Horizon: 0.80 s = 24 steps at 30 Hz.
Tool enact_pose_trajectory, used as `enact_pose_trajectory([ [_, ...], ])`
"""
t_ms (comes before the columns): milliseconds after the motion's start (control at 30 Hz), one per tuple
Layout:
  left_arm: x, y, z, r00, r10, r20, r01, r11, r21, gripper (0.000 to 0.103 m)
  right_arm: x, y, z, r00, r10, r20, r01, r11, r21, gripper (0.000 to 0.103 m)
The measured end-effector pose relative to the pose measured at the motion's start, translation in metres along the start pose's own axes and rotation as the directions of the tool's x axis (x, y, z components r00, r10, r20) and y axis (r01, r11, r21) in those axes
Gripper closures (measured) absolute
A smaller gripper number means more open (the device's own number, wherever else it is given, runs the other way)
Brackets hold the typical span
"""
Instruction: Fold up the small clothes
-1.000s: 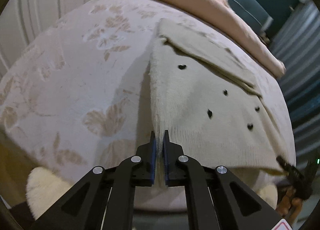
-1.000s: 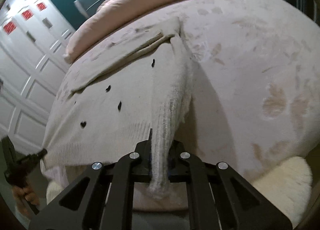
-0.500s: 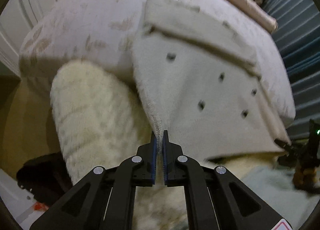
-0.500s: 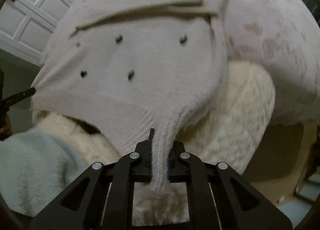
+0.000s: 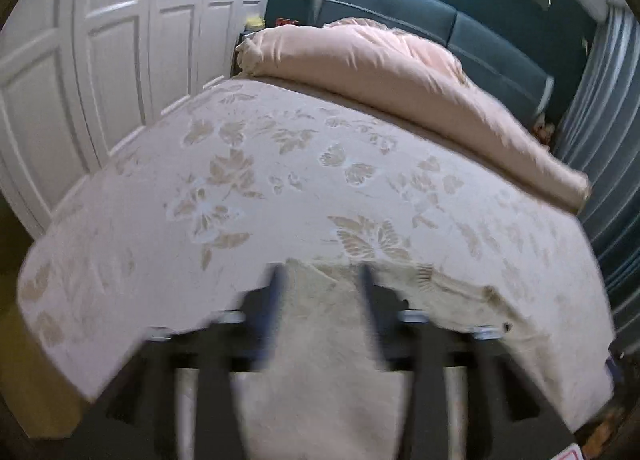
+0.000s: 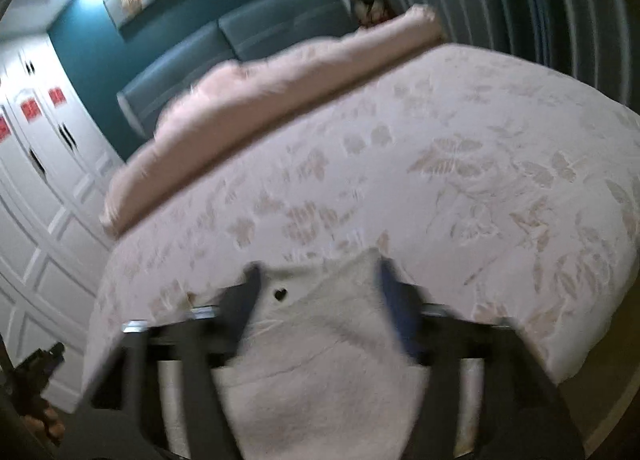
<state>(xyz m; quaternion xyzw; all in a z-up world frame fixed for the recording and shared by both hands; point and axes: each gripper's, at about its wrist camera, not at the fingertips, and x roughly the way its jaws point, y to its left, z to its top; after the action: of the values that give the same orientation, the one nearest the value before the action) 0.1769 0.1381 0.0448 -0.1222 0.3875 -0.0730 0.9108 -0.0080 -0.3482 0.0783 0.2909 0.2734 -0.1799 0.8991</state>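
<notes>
A cream knitted sweater (image 5: 328, 340) with small black heart marks lies at the near edge of the bed and hangs toward me. It also shows in the right wrist view (image 6: 320, 340). My left gripper (image 5: 320, 284) is open, its blurred fingers (image 5: 274, 292) standing wide apart over the sweater's edge. My right gripper (image 6: 318, 280) is open too, its fingers (image 6: 388, 288) spread on either side of the cloth near a black heart (image 6: 280, 293). Neither gripper holds the sweater.
The bed (image 5: 280, 188) has a pale floral cover, with a pink duvet (image 5: 380, 72) rolled along its far side before a teal headboard (image 5: 400, 12). White wardrobe doors (image 5: 100, 60) stand to the left. The left gripper shows at the right wrist view's lower left (image 6: 36, 364).
Both grippers have opened and let go of the sweater's corners. Both cameras have tilted up from the hanging sweater to look across the bed. The frames are motion-blurred.
</notes>
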Motion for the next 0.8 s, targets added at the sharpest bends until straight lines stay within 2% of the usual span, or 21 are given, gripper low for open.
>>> enact_pose_trajectory([
  [33,-0.004,0.007,-0.005,1.000,-0.001,0.013,0.002,1.000,-0.015,0.021,-0.006,-0.004,-0.010,1.000,0.006,0.001,-0.006,1.000,-0.007,0.035],
  [100,-0.017,0.017,-0.031,1.000,-0.003,0.021,0.003,1.000,-0.012,0.021,-0.004,-0.015,-0.021,0.999,-0.018,-0.039,0.016,0.999,-0.051,0.035],
  [167,-0.008,0.027,-0.056,0.998,0.028,-0.056,-0.028,0.999,0.016,0.021,-0.003,-0.030,-0.048,0.993,-0.070,-0.100,0.061,0.994,-0.092,0.035],
  [267,0.005,0.048,-0.095,0.986,0.028,-0.166,-0.030,0.999,-0.012,0.021,0.000,-0.052,-0.082,0.976,-0.116,-0.185,0.104,0.992,-0.069,0.035],
  [400,0.035,0.069,-0.135,0.950,0.031,-0.310,-0.063,0.994,-0.092,0.021,0.015,-0.081,-0.112,0.942,-0.091,-0.323,0.118,0.991,0.065,0.035],
  [467,0.043,0.077,-0.146,0.942,0.009,-0.337,-0.068,0.984,-0.163,0.021,0.022,-0.086,-0.121,0.932,-0.055,-0.359,0.104,0.987,0.120,0.034],
  [533,0.051,0.082,-0.149,0.938,-0.002,-0.346,-0.074,0.976,-0.207,0.021,0.031,-0.084,-0.124,0.923,-0.038,-0.382,0.093,0.988,0.126,0.034],
  [633,0.057,0.079,-0.145,0.939,0.017,-0.343,-0.091,0.976,-0.199,0.020,0.045,-0.072,-0.120,0.923,-0.030,-0.383,0.078,0.991,0.110,0.030],
  [667,0.058,0.075,-0.142,0.941,0.017,-0.337,-0.086,0.978,-0.191,0.024,0.047,-0.069,-0.119,0.924,-0.026,-0.381,0.073,0.992,0.107,0.036],
  [700,0.058,0.071,-0.139,0.942,0.009,-0.335,-0.072,0.982,-0.176,0.046,0.050,-0.064,-0.117,0.925,-0.021,-0.379,0.064,0.993,0.100,0.045],
  [733,0.058,0.070,-0.137,0.940,-0.009,-0.340,-0.050,0.985,-0.166,0.078,0.052,-0.058,-0.114,0.924,-0.022,-0.381,0.057,0.995,0.082,0.067],
  [767,0.055,0.067,-0.132,0.936,-0.034,-0.350,-0.020,0.989,-0.150,0.089,0.051,-0.055,-0.112,0.924,-0.019,-0.383,0.049,0.996,0.070,0.081],
  [800,0.050,0.066,-0.130,0.935,-0.046,-0.350,-0.006,0.989,-0.146,0.090,0.047,-0.051,-0.109,0.924,-0.016,-0.381,0.042,0.997,0.059,0.082],
])
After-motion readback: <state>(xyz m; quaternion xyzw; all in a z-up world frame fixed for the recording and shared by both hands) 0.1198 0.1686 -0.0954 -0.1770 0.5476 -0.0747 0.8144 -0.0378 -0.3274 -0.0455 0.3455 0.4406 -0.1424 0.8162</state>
